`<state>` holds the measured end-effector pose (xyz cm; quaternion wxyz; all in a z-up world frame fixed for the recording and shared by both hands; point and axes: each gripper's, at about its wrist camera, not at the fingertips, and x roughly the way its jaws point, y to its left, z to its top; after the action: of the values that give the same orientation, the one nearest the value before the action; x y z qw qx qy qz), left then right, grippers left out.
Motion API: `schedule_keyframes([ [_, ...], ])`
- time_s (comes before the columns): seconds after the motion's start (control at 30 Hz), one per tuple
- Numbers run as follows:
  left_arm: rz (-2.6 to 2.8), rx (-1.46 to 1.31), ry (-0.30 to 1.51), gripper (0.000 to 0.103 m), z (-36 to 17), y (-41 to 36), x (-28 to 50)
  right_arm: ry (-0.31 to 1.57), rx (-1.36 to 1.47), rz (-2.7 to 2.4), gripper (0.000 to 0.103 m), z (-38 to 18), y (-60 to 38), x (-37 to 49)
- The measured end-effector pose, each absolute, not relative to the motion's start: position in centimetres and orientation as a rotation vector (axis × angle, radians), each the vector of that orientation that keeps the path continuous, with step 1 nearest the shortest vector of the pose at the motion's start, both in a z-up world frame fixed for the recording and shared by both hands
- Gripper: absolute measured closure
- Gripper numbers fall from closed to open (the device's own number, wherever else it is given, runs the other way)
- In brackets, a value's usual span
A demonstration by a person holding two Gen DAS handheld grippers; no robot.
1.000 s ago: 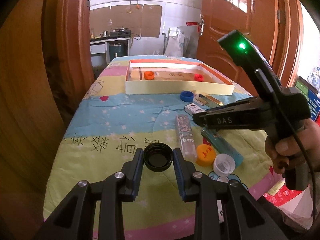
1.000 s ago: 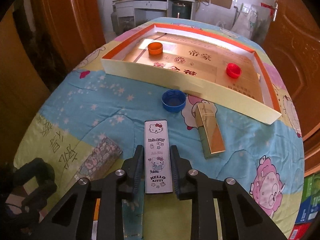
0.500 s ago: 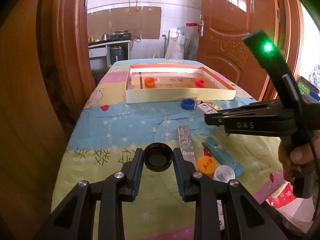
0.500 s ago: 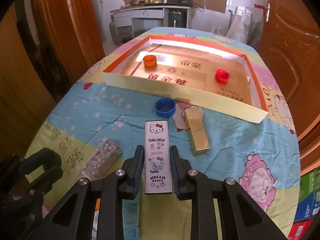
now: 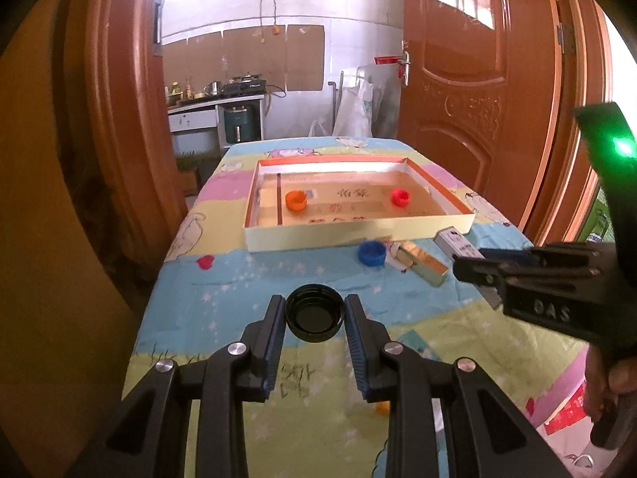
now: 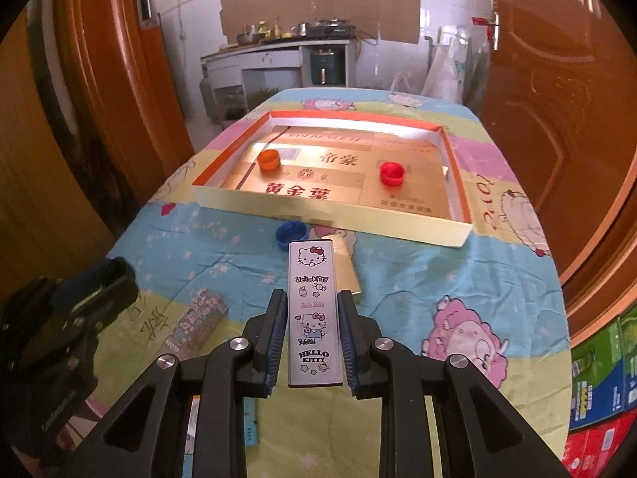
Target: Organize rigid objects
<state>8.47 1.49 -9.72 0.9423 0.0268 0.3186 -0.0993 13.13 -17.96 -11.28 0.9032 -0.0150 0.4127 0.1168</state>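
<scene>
A black bottle cap [image 5: 315, 318] hangs above the cartoon-print tablecloth, with my left gripper [image 5: 314, 301] shut on it. My right gripper [image 6: 312, 295] is shut on a long white Hello Kitty box [image 6: 313, 330], also lifted off the cloth. Further back lies a shallow cream tray [image 5: 358, 236] with an orange rim, and its front wall [image 6: 318, 212] faces me. Inside it sit an orange cap [image 6: 269, 159] and a red cap [image 6: 392, 173]. In the left wrist view the right gripper [image 5: 473, 265] comes in from the right, with the box end [image 5: 452, 239] sticking out.
A blue cap [image 5: 372, 253] and a gold box [image 5: 424, 263] lie just before the tray. A patterned tube [image 6: 197, 324] rests on the cloth beside the left gripper [image 6: 79, 302]. Wooden doors flank the table, and coloured cartons [image 6: 597, 390] stand at the right.
Both grippers have risen and moved toward the tray, each still holding its object. The loose items near the table's front have slipped below the fingers and mostly out of view.
</scene>
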Motion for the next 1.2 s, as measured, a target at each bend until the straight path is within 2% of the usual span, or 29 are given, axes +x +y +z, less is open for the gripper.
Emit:
schedule_keyframes([
  [1.2, -0.241, 0.123, 0.615, 0.072, -6.7, -3.6, 14.0, 0.757, 0.066, 0.19, 0.077, -7.7, -23.2, 14.5],
])
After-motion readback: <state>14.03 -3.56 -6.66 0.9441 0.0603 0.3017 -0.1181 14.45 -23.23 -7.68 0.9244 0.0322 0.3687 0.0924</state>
